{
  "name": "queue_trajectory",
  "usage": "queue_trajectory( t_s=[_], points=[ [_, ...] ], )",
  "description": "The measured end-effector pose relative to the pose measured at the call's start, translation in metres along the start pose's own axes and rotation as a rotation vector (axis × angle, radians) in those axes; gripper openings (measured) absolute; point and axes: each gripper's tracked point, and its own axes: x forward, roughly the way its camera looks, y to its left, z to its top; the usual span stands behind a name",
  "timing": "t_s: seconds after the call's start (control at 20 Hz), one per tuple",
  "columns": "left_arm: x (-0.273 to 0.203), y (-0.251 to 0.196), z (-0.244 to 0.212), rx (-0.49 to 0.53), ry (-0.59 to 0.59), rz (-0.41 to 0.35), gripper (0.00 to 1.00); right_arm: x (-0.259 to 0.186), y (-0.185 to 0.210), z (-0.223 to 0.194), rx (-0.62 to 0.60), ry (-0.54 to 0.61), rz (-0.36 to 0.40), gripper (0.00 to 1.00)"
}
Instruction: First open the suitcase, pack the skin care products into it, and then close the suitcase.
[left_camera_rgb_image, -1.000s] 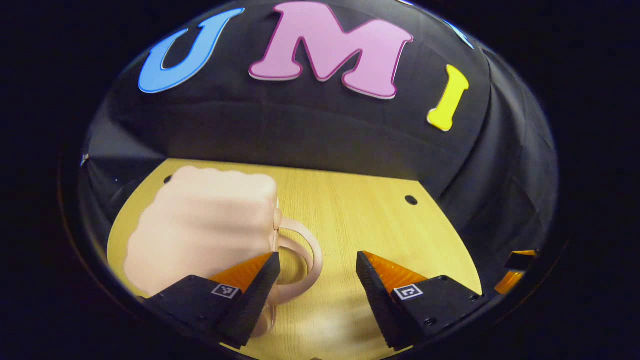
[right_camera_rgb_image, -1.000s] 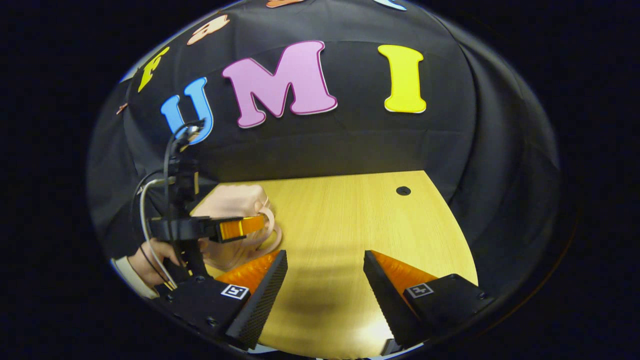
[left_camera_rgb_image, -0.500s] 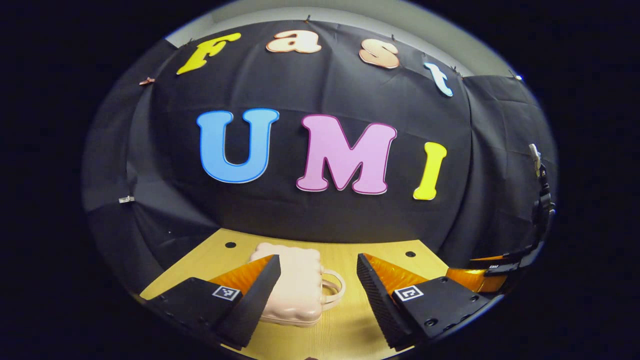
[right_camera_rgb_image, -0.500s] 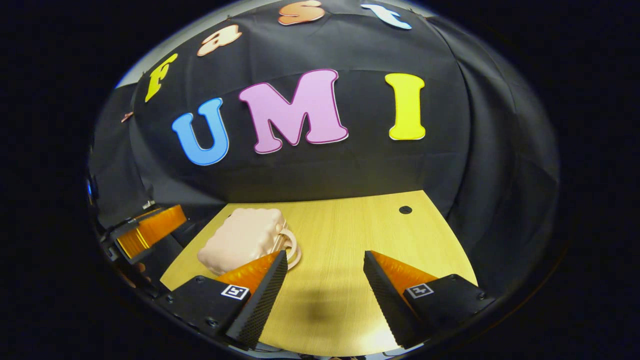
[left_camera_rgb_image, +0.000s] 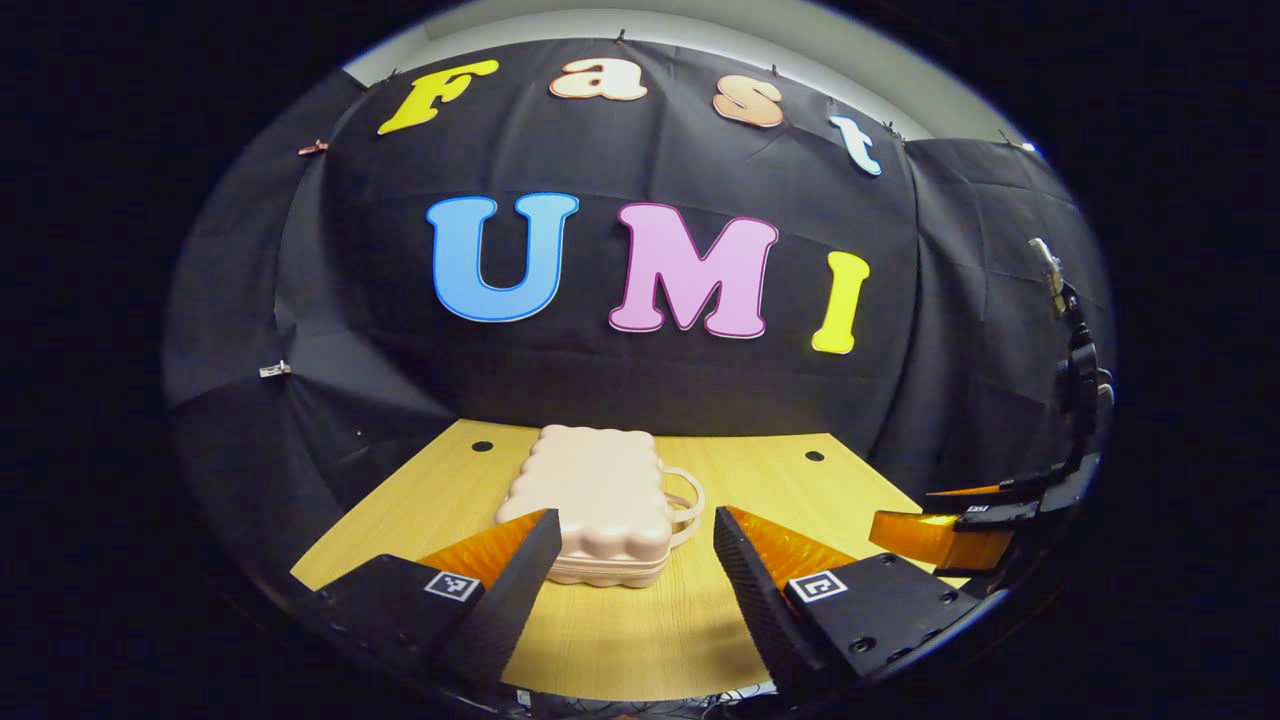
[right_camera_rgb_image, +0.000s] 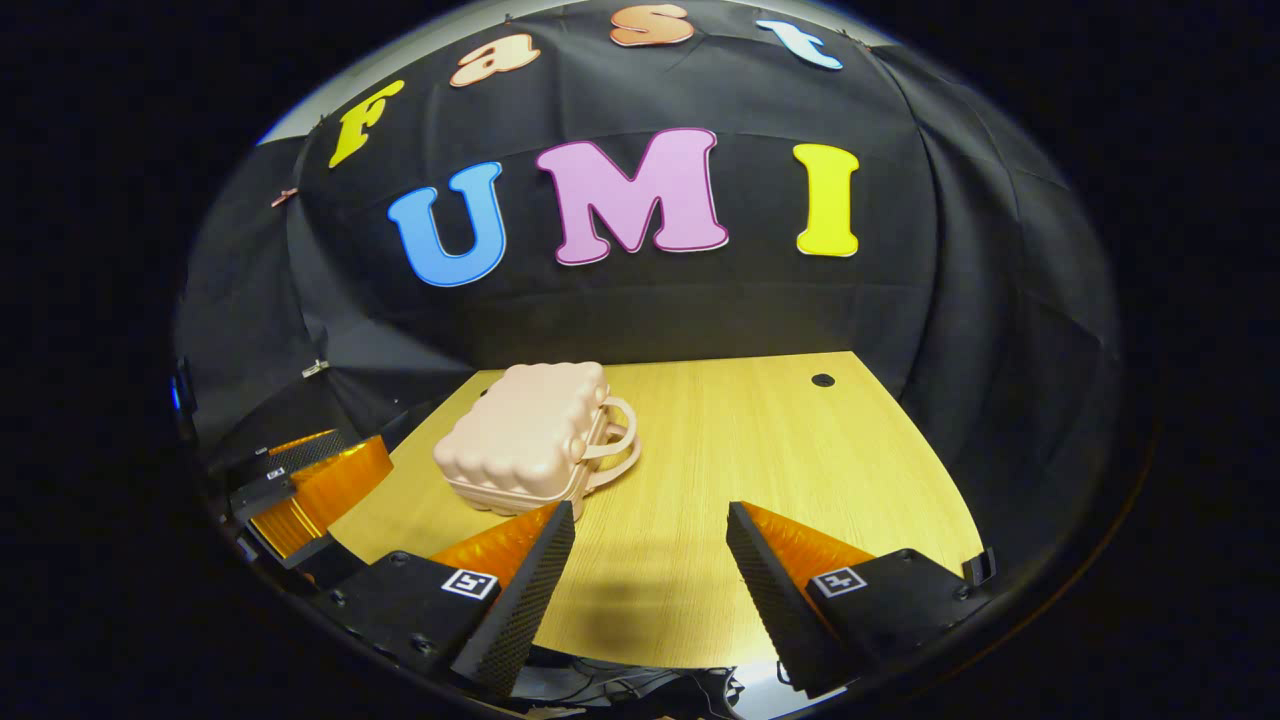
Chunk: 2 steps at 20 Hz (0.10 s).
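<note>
The closed suitcase (left_camera_rgb_image: 600, 500) lies flat on the surface (left_camera_rgb_image: 700, 620), just beyond the spread left tongs (left_camera_rgb_image: 630, 560); the spread right tongs (right_camera_rgb_image: 650, 560) sit farther right.

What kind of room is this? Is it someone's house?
Probably not a house: it looks like a recording booth. Black cloth hangs behind a bare wooden table, which holds just a small pink suitcase.

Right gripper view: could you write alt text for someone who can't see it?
A small closed suitcase lies flat on a wooden table, handles pointing right. The right gripper hangs open and empty in front; the left gripper sits at the left edge.
</note>
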Motion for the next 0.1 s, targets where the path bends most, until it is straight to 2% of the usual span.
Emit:
queue_trajectory(
  t_s=[0.1],
  points=[
    [-0.0065,-0.0028,0.0018,-0.020,-0.005,-0.018,0.96,-0.0042,0.0053,-0.0065,-0.025,0.008,0.001,0.98]
  ],
)
